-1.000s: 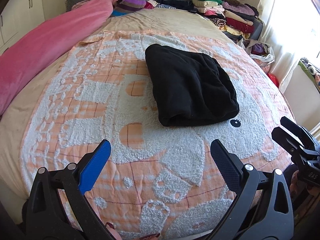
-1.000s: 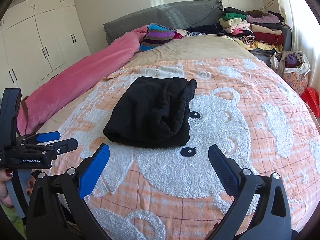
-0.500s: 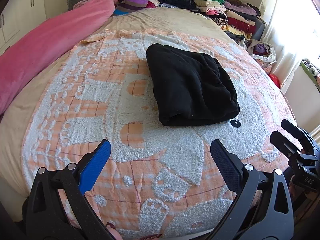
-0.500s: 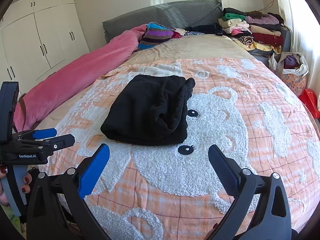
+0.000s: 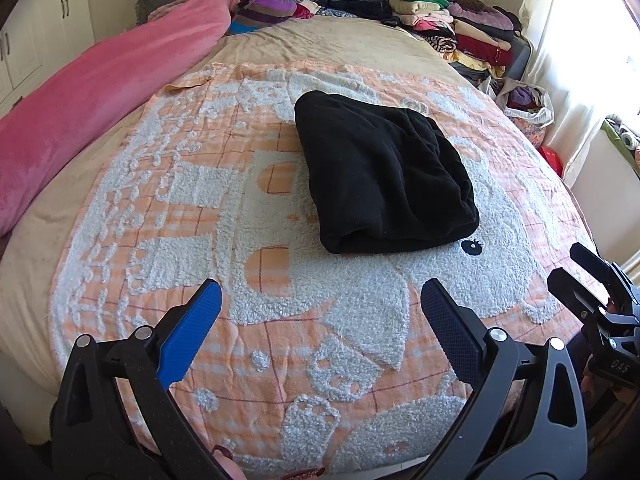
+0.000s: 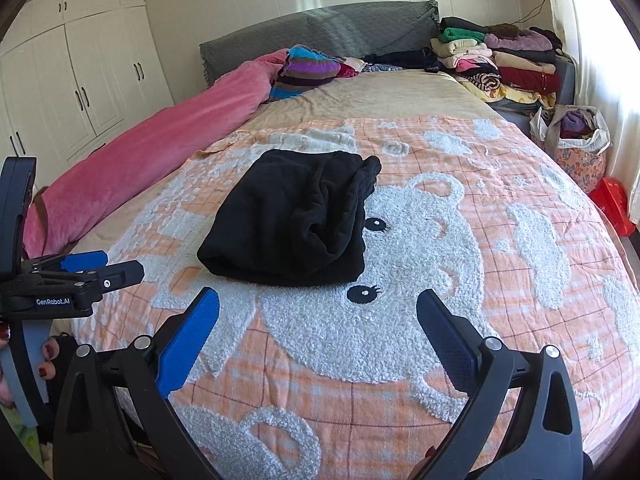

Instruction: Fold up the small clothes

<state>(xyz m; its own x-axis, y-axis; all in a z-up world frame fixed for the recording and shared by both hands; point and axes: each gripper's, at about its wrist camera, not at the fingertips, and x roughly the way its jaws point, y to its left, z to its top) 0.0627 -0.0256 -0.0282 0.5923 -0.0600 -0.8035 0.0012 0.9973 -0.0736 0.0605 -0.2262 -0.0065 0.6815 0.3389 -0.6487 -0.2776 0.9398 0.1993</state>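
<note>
A black fleece garment point(image 5: 380, 176) lies folded into a thick rectangle on the orange and white bear blanket point(image 5: 192, 216); in the right wrist view the same black garment point(image 6: 292, 224) sits near the bear's eyes. My left gripper point(image 5: 320, 316) hangs open near the foot of the bed, well short of the garment, nothing between its fingers. My right gripper point(image 6: 318, 328) is likewise open and empty, back from the garment's near edge. Each gripper shows in the other's view: the right gripper point(image 5: 576, 276) at the right edge, the left gripper point(image 6: 108, 266) at the left.
A long pink blanket roll point(image 6: 152, 148) runs along the bed's left side. Stacks of folded clothes point(image 6: 500, 64) stand at the head on the right, a striped bundle point(image 6: 308, 72) beside them. A bag of clothes point(image 6: 576, 140) and a red object point(image 6: 612, 204) sit on the floor at right.
Both grippers have drawn back and risen slightly from the bed, so the garment sits a little farther off. The garment has not moved and both stay open.
</note>
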